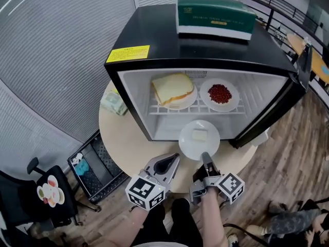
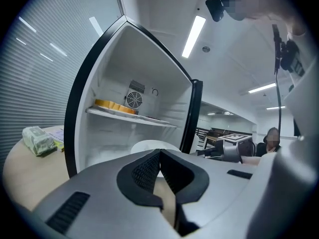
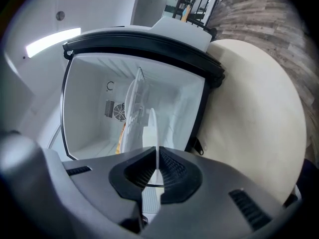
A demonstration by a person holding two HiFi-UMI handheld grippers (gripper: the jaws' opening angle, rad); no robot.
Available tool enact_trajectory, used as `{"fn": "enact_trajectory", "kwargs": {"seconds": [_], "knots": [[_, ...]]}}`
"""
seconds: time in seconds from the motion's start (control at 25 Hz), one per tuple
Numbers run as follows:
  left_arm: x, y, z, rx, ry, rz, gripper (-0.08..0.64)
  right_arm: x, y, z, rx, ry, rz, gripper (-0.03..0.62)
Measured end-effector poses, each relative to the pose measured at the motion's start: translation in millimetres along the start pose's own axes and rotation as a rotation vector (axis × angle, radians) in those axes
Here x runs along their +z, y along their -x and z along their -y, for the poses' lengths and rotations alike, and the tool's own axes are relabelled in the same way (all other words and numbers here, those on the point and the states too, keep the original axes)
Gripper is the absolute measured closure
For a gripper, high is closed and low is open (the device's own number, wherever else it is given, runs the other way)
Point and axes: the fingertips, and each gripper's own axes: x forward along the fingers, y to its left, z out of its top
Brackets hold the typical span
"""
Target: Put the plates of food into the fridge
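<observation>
**Third plate at the fridge mouth: keep it level, slide it in low**

The plate [image 1: 188, 144], carrying a pale block [image 1: 199, 135], sits at 6 o'clock of the fridge [image 1: 154, 35] opening. It is partly over the lower compartment's floor and partly over the table [image 1: 123, 133]. Whether it rests there or hangs just above cannot be told. The right gripper [image 1: 205, 157] is clamped on the plate's near rim, which the right gripper view shows edge-on between the pads. The left gripper [image 1: 167, 164] hangs just beside it at 9 o'clock, its jaws pressed together on nothing.

A pinch at one point of the rim probably lets the far edge droop, so the wrist should stay level to keep the block from sliding. The push should go straight toward 12 o'clock, under the shelf [image 1: 198, 110]. That shelf already holds a sandwich [image 1: 172, 88] at 11 o'clock and red beans [image 1: 220, 93] at 1 o'clock. The path should also stay clear of the door [image 1: 272, 112] at 3 o'clock. The plate should be fully set down before the jaws let go, and the gripper should then back out straight. The left gripper looks free to take the door.
</observation>
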Motion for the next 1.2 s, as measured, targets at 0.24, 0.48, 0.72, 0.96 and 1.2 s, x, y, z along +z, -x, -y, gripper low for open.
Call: {"fn": "enact_trajectory", "kwargs": {"seconds": [0.24, 0.48, 0.72, 0.96, 1.2], "knots": [[-14.2, -29.2, -14.9, 0.048, 0.013, -0.010, 0.555, 12.5, -38.8, 19.3, -0.023, 0.001, -0.044, 0.575], [-26.6, -58.8, -41.9, 0.103, 0.056, -0.025, 0.555, 24.3, -85.2, 38.8, -0.080, 0.016, -0.105, 0.575], [-31.1, -67.9, -58.5, 0.131, 0.096, -0.025, 0.555, 36.0, -121.7, 43.4, -0.113, 0.035, -0.127, 0.575], [-29.1, -67.9, -64.6, 0.133, 0.088, -0.031, 0.555, 45.7, -145.0, 40.7, -0.152, 0.069, -0.109, 0.575], [-17.0, -64.7, -58.5, 0.091, 0.079, -0.007, 0.557, 58.7, -149.6, 31.8, -0.305, 0.507, -0.081, 0.535]]}}
